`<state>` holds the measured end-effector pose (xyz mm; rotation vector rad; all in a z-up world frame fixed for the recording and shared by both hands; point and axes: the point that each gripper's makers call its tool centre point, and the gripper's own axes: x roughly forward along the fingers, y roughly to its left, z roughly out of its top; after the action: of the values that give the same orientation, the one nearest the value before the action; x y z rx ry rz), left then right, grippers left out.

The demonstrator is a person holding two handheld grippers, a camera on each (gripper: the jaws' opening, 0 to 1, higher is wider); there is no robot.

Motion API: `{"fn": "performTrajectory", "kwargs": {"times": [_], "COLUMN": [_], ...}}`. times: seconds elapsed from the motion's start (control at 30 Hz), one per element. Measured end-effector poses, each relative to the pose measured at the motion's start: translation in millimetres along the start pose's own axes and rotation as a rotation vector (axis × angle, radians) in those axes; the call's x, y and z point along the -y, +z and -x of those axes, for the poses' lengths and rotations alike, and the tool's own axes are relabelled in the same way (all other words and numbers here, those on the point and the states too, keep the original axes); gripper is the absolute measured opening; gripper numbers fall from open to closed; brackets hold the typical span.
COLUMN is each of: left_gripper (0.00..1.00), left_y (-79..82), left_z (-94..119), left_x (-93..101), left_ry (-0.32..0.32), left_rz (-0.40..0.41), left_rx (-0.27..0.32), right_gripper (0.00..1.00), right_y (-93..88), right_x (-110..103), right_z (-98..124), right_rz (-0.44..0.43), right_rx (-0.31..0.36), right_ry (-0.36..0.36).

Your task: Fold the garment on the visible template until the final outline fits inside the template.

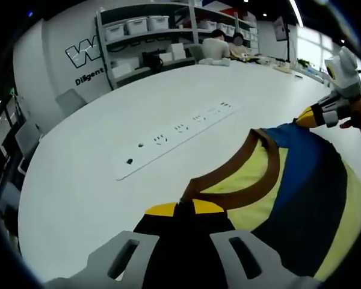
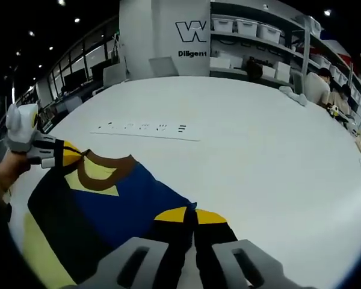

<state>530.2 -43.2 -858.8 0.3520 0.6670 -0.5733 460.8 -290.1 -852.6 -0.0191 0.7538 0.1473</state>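
A garment in blue, yellow and black, with a brown collar, lies spread on the white table. My left gripper is shut on its edge just beside the collar. In the left gripper view, the right gripper pinches the far blue corner, with a hand behind it. In the right gripper view, my right gripper is shut on the garment at a dark edge. In that view, the left gripper holds the cloth next to the collar.
A long recessed socket strip runs across the table beyond the garment. Shelves with white bins stand against the back wall. People sit at the table's far end. Chairs line the table's edge.
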Motion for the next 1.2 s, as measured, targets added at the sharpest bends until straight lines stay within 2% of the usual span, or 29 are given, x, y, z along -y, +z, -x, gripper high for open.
{"fn": "performTrajectory", "kwargs": {"times": [0.17, 0.43, 0.57, 0.67, 0.77, 0.87, 1.2], "left_gripper": [0.24, 0.45, 0.62, 0.69, 0.75, 0.8, 0.81], "left_y": [2.2, 7.0, 11.8, 14.0, 16.4, 16.7, 11.8], "left_z": [4.1, 12.8, 19.7, 26.0, 33.8, 41.3, 63.0], "left_x": [-0.2, -1.2, 0.0, -0.8, 0.9, 1.1, -2.2], "left_ry": [-0.004, -0.01, -0.012, -0.001, -0.016, -0.01, 0.003], "left_rz": [0.011, 0.044, 0.042, 0.031, 0.06, 0.052, 0.056], "left_rx": [0.002, 0.011, 0.015, 0.013, 0.014, 0.019, 0.017], "right_gripper": [0.04, 0.28, 0.43, 0.52, 0.57, 0.59, 0.62], "right_y": [0.2, 6.3, 8.8, 11.3, 11.2, 9.6, 8.0], "right_x": [-0.2, -13.6, -22.3, -28.2, -30.6, -36.1, -37.5], "right_z": [3.8, 15.0, 21.9, 24.3, 25.9, 33.2, 47.2], "right_rz": [-0.013, -0.045, -0.058, -0.058, -0.059, -0.047, -0.017], "right_rx": [0.01, 0.05, 0.057, 0.058, 0.054, 0.048, 0.041], "right_ry": [-0.004, 0.031, 0.051, 0.067, 0.08, 0.089, 0.102]}}
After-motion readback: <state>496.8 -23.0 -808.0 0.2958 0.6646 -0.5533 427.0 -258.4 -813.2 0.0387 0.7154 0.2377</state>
